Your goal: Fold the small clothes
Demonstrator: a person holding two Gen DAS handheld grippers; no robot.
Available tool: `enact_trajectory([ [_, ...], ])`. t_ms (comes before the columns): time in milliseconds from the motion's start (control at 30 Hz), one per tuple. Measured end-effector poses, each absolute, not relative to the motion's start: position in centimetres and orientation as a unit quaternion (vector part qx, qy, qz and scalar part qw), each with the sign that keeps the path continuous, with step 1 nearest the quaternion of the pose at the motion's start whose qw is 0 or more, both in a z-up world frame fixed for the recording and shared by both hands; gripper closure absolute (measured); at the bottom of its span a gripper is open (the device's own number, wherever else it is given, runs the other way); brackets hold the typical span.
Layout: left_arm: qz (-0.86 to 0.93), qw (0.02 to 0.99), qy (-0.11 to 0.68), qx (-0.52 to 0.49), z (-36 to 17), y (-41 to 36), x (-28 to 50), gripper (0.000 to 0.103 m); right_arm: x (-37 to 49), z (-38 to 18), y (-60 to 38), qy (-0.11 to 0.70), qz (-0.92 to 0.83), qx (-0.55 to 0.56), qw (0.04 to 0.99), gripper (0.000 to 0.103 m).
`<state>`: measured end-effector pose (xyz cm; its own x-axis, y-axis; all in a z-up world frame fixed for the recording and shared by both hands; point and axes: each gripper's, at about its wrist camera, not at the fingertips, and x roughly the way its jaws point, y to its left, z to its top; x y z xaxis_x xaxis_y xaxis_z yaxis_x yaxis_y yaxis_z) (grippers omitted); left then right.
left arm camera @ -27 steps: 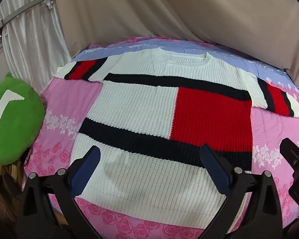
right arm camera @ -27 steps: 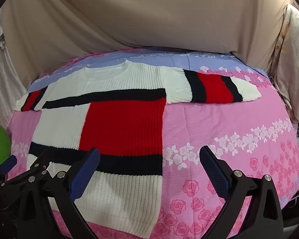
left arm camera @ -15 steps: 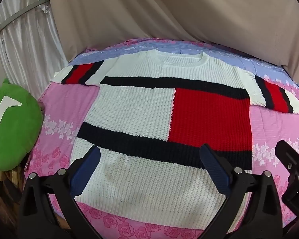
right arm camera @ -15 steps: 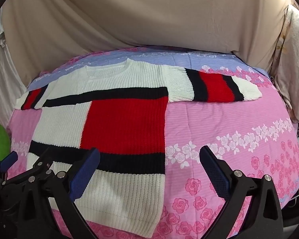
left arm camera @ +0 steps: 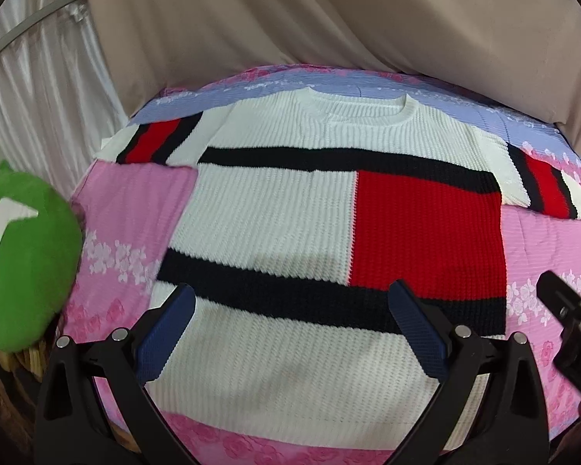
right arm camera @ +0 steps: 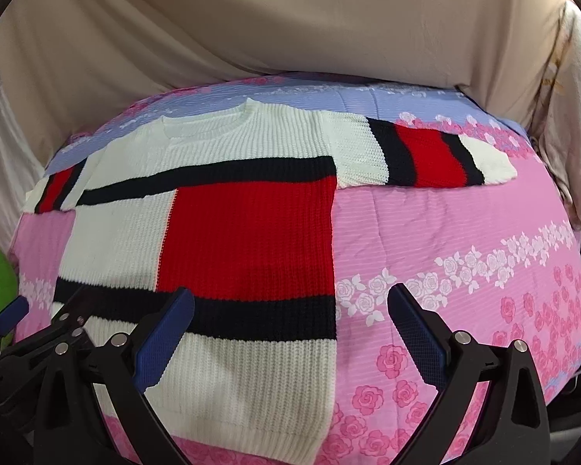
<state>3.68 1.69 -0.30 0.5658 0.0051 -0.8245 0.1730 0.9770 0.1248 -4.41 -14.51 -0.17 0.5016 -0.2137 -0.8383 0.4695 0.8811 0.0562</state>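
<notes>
A knitted sweater (left arm camera: 282, 209) (right arm camera: 220, 232) in white with black bands and a red block lies flat and face up on the bed, both short sleeves spread out to the sides. My left gripper (left arm camera: 290, 302) hovers open above its lower white part, nothing between the blue pads. My right gripper (right arm camera: 290, 306) hangs open over the sweater's lower right corner and the bare bedspread beside it. In the right wrist view the left gripper (right arm camera: 38, 325) shows at the lower left. The right gripper's body (left arm camera: 569, 317) shows at the right edge of the left wrist view.
The pink rose-print bedspread (right arm camera: 464, 240) (left arm camera: 135, 209) covers the bed, with a blue band (right arm camera: 368, 97) at the far side. A green cushion (left arm camera: 23, 255) lies at the bed's left edge. Beige cloth (left arm camera: 329, 19) hangs behind, a floral fabric (right arm camera: 577, 116) at the right.
Both grippers have drawn back and up a little, so the sweater sits slightly lower and more of its hem shows. The sweater itself has not moved.
</notes>
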Motion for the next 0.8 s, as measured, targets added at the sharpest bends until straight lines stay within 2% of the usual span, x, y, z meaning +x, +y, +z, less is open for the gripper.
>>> enact_trajectory([
  [233,-0.061,0.878,0.458,0.124,0.6,1.9,5.7,0.005,-2.9,1.0,-14.0,0.459,-0.221,0.153,0.847,0.005],
  [567,-0.002,0.878,0.471,0.083,0.3,3.3,5.2,0.005,-0.9,0.3,-13.0,0.485,-0.156,0.117,0.853,0.005],
  [800,-0.008,0.871,0.483,0.092,-0.6,4.3,5.0,0.005,-1.1,-0.5,-11.6,0.486,-0.163,0.119,0.851,0.005],
])
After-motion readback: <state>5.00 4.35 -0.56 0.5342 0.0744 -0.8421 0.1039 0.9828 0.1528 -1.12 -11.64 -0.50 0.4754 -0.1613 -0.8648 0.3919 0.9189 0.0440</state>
